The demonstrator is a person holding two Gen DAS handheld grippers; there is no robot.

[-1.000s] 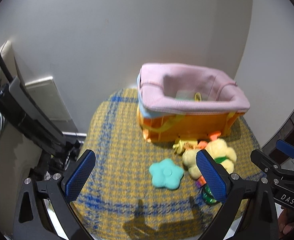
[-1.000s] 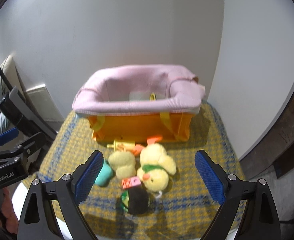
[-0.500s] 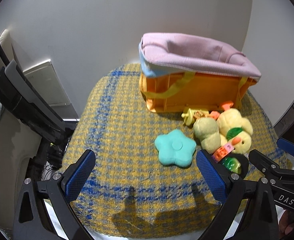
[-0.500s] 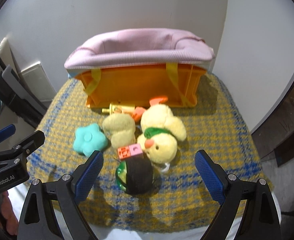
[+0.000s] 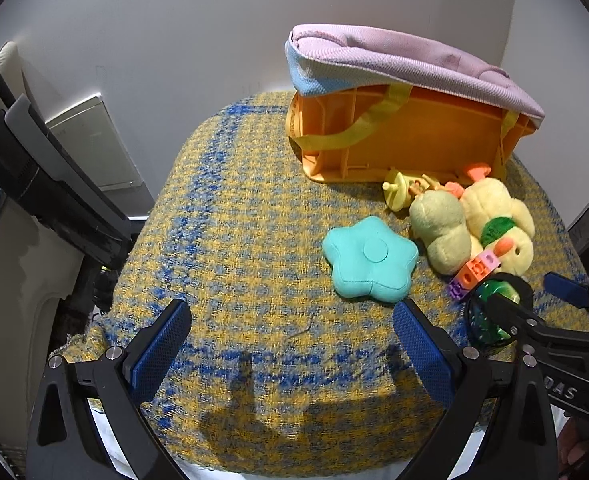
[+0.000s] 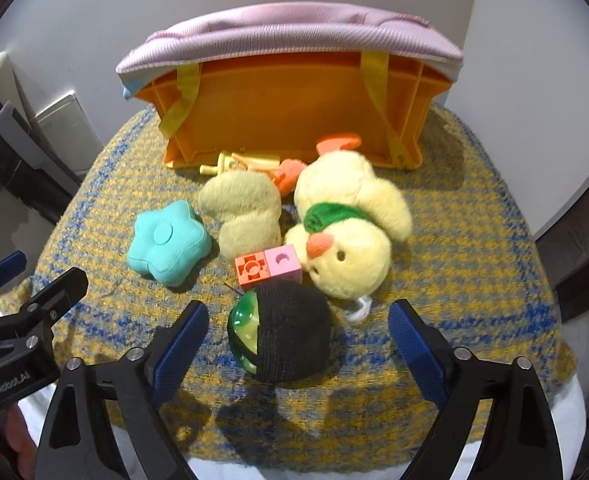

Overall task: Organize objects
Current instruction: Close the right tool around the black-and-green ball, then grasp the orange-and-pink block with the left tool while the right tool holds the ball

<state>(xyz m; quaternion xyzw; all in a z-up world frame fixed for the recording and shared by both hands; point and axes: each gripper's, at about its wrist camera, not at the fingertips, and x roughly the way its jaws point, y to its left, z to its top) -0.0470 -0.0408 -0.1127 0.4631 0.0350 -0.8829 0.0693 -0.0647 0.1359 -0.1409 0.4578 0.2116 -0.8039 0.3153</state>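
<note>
An orange bin (image 5: 406, 140) (image 6: 294, 116) with a pink fabric liner stands at the back of a round table. In front of it lie a teal star cushion (image 5: 368, 260) (image 6: 166, 240), a tan plush (image 6: 244, 208), a yellow chick plush (image 6: 346, 232) (image 5: 498, 220), a pink and orange block (image 6: 268, 266) and a green ball in a black sock (image 6: 284, 336). My right gripper (image 6: 298, 344) is open with the ball between its fingers, not touching. My left gripper (image 5: 292, 340) is open and empty, just in front of the star.
A yellow and blue woven cloth (image 5: 222, 240) covers the table. Small yellow and orange plastic toys (image 6: 254, 164) lie against the bin's base. A white wall stands right behind. A dark stand (image 5: 46, 184) and a beige panel are to the left.
Both grippers have dropped lower and moved in toward the toys. The bin's inside has gone out of sight. The right gripper now straddles the ball.
</note>
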